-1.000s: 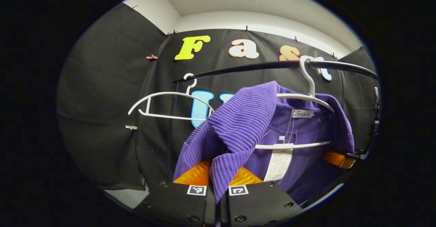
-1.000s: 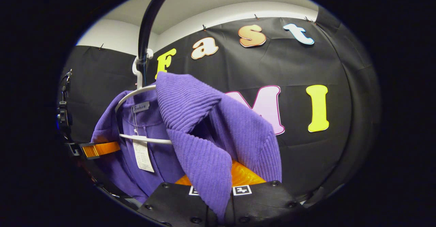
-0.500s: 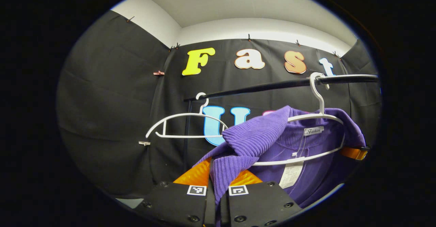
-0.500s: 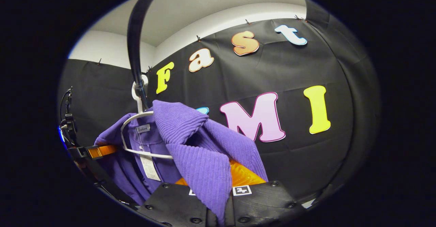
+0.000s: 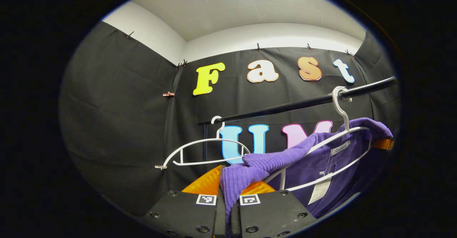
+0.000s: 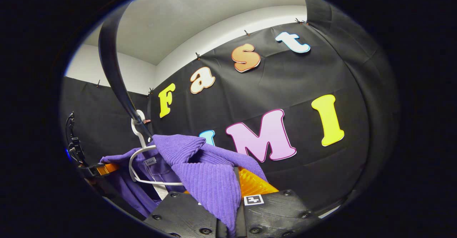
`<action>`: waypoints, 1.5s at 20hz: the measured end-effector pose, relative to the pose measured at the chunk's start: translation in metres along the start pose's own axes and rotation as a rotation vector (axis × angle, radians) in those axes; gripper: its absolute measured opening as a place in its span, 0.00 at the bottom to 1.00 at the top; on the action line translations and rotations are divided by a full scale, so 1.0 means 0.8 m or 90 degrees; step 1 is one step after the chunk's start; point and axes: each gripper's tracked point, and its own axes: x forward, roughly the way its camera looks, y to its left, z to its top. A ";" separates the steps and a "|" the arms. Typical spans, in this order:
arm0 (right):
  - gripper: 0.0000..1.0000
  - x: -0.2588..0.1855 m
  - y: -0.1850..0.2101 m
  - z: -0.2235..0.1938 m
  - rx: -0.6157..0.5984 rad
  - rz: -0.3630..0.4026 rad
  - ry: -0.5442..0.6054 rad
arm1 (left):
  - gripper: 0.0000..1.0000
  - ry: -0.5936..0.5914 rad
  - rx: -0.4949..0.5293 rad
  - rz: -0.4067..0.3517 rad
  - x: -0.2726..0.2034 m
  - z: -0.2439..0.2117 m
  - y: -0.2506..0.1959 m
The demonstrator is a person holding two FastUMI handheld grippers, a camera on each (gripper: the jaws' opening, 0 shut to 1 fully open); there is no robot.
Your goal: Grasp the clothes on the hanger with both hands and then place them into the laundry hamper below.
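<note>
Purple sweater (image 5: 285, 155) pinched at one shoulder by the left gripper (image 5: 228, 198), at the other by the right gripper (image 6: 237, 202), both closed tight on the knit. Still draped over the white hanger (image 5: 339, 138) on the black rail (image 5: 296, 105). Best pulled evenly, both shoulders slipped clear of the hanger's ends before lowering. Hamper below, out of frame.

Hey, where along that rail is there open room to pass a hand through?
Open: the rail stretch between the empty hanger and the sweater's hanger. Crowded: under that hanger, where the purple sweater stretches between the left gripper and right gripper.
</note>
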 end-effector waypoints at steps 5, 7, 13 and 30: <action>0.16 -0.007 -0.009 0.046 0.014 0.002 -0.061 | 0.11 -0.020 0.030 -0.013 0.018 0.021 0.005; 0.16 0.001 -0.013 0.050 0.004 -0.003 -0.069 | 0.10 -0.017 0.031 -0.024 0.033 0.017 0.005; 0.16 0.045 -0.019 0.033 -0.007 -0.003 -0.035 | 0.09 0.041 0.057 -0.077 0.056 -0.022 0.016; 0.16 0.080 -0.049 -0.048 -0.071 -0.027 0.062 | 0.10 0.216 -0.097 -0.152 0.051 -0.203 -0.020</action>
